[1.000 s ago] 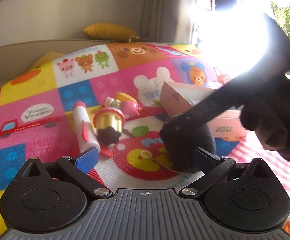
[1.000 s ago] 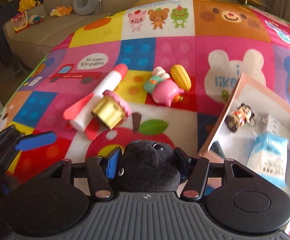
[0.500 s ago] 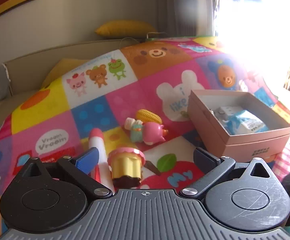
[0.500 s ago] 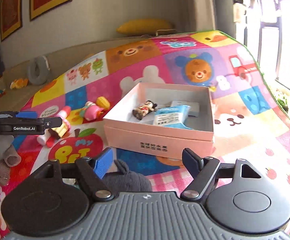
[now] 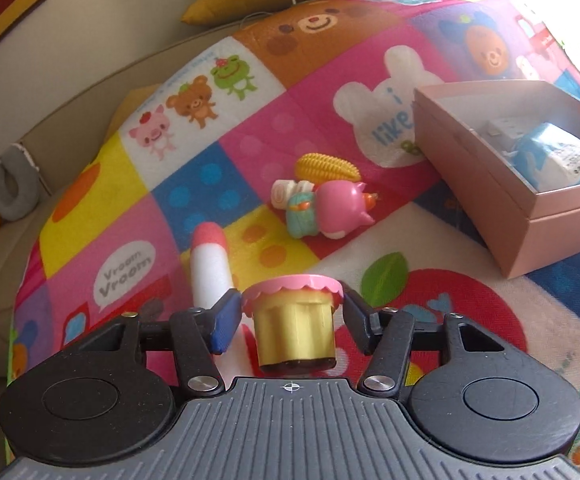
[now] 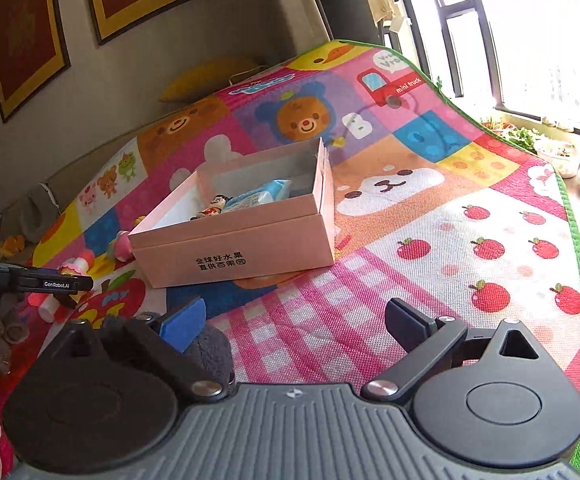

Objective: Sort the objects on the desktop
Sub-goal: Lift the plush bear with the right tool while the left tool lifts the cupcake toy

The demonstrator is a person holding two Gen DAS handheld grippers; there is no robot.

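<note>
Your left gripper (image 5: 288, 318) is closing around the toy cupcake (image 5: 294, 322) upright between its fingers at bottom centre, pads just off it, with the pink box (image 5: 501, 216) at right.

The yellow cupcake toy with the pink frilly top (image 5: 294, 322) stood upright, low centre of the left wrist view. Behind it lay a white foam rocket (image 5: 210, 268), further up a pink pig figure (image 5: 329, 216) and a corn cob (image 5: 325, 166). The pink box (image 5: 501, 200) sat open at the right edge with a blue packet (image 5: 561, 158) inside.
</note>
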